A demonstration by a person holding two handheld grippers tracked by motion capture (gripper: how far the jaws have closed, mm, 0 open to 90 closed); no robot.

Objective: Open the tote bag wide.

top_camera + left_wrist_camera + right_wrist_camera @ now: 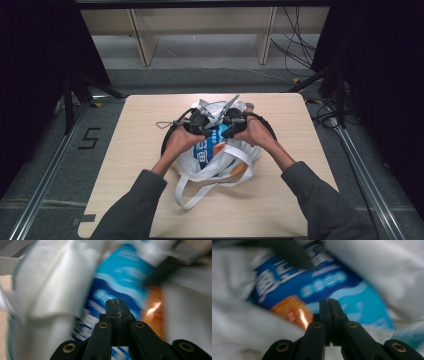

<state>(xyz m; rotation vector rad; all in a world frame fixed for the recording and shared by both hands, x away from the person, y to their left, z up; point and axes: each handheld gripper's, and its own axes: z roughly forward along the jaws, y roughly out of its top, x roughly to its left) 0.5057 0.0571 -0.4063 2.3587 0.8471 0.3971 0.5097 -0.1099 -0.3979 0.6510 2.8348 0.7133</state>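
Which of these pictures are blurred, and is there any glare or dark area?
High view: sharp on the table, dark at both sides. Left gripper view: white bag and blue packet smeared by motion blur; glare on its orange patch. Right gripper view: packet softly blurred, jaws sharp.

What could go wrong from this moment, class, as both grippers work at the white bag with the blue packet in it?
1. Both the left gripper and the right gripper have their fingers pressed together with nothing visible between them, so neither seems to have a firm grasp of the white bag; it could sag shut.
2. The bag's long handles trail loose on the table and could snag a forearm.
3. The closed fingertips point at the blue packet and might dent it.
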